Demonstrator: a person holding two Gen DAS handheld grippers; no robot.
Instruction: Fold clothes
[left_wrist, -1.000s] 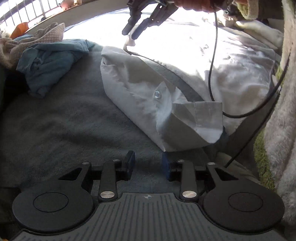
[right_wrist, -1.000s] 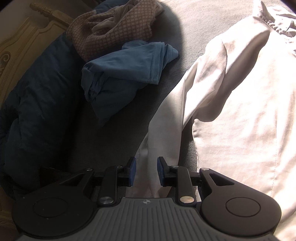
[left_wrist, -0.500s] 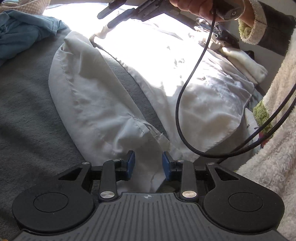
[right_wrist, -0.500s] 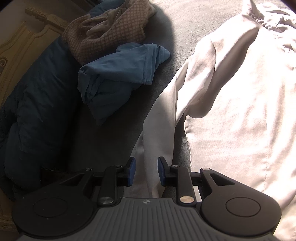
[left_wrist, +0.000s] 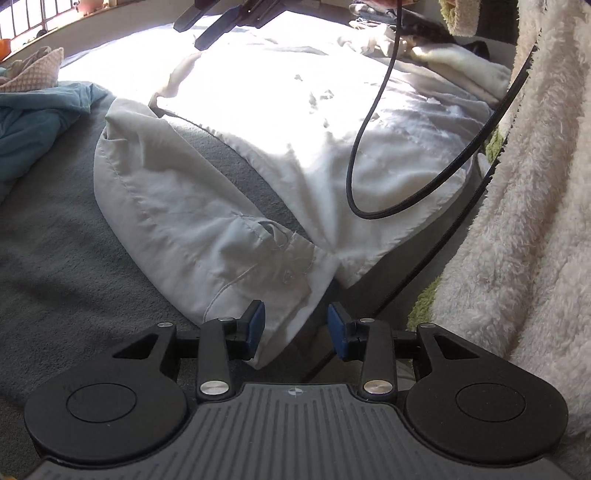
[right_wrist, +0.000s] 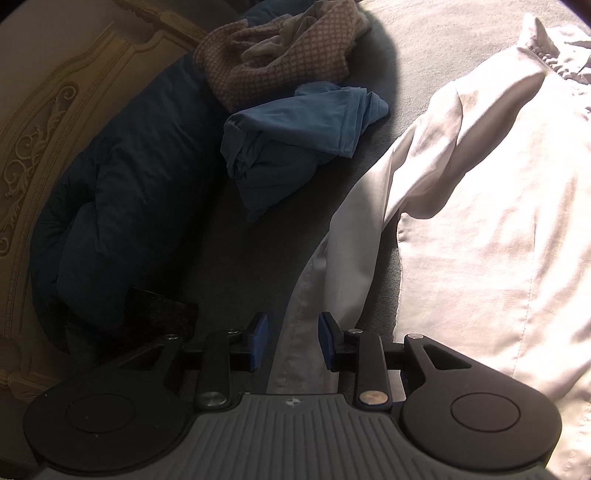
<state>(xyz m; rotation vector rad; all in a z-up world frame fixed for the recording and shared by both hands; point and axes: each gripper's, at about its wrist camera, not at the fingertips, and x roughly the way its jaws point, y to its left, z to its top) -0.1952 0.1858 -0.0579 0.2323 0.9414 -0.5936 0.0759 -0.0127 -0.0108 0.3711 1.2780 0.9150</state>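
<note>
The white shirt's (left_wrist: 280, 122) sleeve lies between the opening, unclamped jaws of the left gripper (left_wrist: 295, 328) and right gripper (right_wrist: 293, 338).

The end of the white shirt (left_wrist: 229, 206) sleeve goes down behind the left gripper (left_wrist: 295, 328), so its tip is hidden. In the right wrist view, the other sleeve (right_wrist: 325, 295) slips under the right gripper (right_wrist: 293, 341) too. The shirt's far side runs off the picture edge. Bright sun washes out the shirt's middle. The black cable (left_wrist: 373, 122) is cut off at the top.
</note>
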